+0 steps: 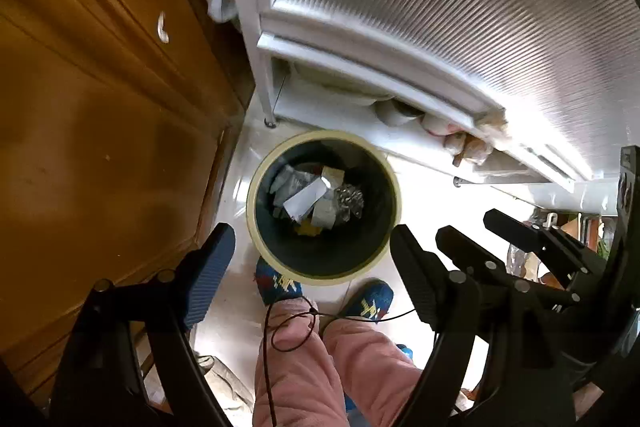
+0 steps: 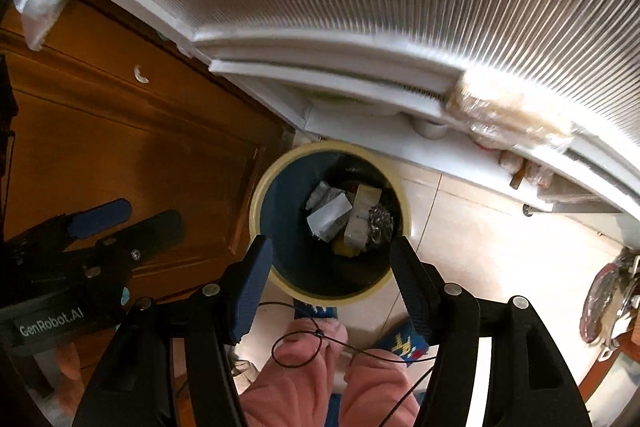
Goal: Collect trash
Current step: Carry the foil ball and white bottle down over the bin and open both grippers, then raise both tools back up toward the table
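Both claws point down at the floor with nothing between their fingers. Left claw (image 1: 312,259) is spread wide apart near the bottom of its view. Right claw (image 2: 332,267) is apart too. A round trash bin (image 1: 256,187) stands in the middle, between the brown cupboard (image 1: 100,147) and a white cabinet (image 1: 440,7). Paper and foil trash (image 1: 316,203) lies inside it. Feet in blue socks (image 1: 280,283) stand just beside it.
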A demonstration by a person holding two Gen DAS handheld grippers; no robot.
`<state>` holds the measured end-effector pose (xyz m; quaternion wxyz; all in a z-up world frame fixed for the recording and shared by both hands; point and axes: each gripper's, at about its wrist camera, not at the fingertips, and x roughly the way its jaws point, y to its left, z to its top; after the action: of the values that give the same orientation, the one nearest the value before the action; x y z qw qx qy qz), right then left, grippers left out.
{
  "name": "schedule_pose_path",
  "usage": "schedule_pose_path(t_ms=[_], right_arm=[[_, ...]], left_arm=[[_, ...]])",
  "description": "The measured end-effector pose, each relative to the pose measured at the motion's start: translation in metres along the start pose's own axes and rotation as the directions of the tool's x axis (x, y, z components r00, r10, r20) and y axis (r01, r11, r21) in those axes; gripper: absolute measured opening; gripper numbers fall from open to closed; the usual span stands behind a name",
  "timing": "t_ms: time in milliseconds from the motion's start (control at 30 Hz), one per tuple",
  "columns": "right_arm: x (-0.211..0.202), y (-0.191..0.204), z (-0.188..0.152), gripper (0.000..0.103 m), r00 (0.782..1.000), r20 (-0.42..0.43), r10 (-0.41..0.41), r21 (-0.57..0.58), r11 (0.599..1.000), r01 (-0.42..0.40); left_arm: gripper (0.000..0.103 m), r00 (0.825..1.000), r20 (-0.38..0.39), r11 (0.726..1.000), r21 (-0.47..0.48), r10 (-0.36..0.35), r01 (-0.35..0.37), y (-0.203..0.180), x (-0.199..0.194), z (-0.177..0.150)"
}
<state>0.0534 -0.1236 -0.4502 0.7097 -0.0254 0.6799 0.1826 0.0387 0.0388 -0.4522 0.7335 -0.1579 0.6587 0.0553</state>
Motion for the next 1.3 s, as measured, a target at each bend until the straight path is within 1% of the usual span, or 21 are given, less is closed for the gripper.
schedule_pose_path(t_ms=[267, 467, 700, 900, 1067, 1133, 1300], right_arm=[[-0.058, 0.007, 0.002, 0.062, 0.998, 0.055, -0.009, 0.002, 1.0, 0.009], [-0.111, 0.015, 0.0, 0.062, 0.996, 0.086, 0.003, -0.004, 1.0, -0.003], [-0.179, 0.021, -0.006, 0.062, 0.99, 0.134, 0.033, -0.02, 0.999, -0.03], [-0.231, 0.03, -0.012, 0.062, 0.981, 0.19, 0.048, -0.069, 0.997, -0.035], [-0.275, 0.031, -0.018, 0.062, 0.969, 0.233, 0.078, -0.087, 0.994, -0.06], [-0.294, 0.031, -0.018, 0.062, 0.963, 0.255, 0.086, -0.095, 0.993, -0.064], [-0.348, 0.027, -0.017, 0.062, 0.939, 0.332, 0.095, -0.111, 0.992, -0.061]], left_arm=[[0.08, 0.998, 0.053, 1.0, 0.011, -0.015, 0.015, -0.014, -0.058, 0.002], [0.08, 0.995, 0.096, 0.999, 0.033, -0.034, 0.031, -0.022, -0.115, -0.004], [0.081, 0.985, 0.163, 0.997, 0.069, -0.049, 0.038, -0.04, -0.186, -0.017], [0.081, 0.973, 0.227, 0.998, 0.063, -0.04, 0.027, -0.054, -0.246, -0.026], [0.081, 0.962, 0.27, 0.997, 0.065, -0.049, 0.033, -0.065, -0.293, -0.03], [0.081, 0.955, 0.29, 0.997, 0.073, -0.054, 0.034, -0.071, -0.312, -0.031], [0.081, 0.939, 0.336, 0.993, 0.11, -0.07, 0.034, -0.086, -0.353, -0.027]])
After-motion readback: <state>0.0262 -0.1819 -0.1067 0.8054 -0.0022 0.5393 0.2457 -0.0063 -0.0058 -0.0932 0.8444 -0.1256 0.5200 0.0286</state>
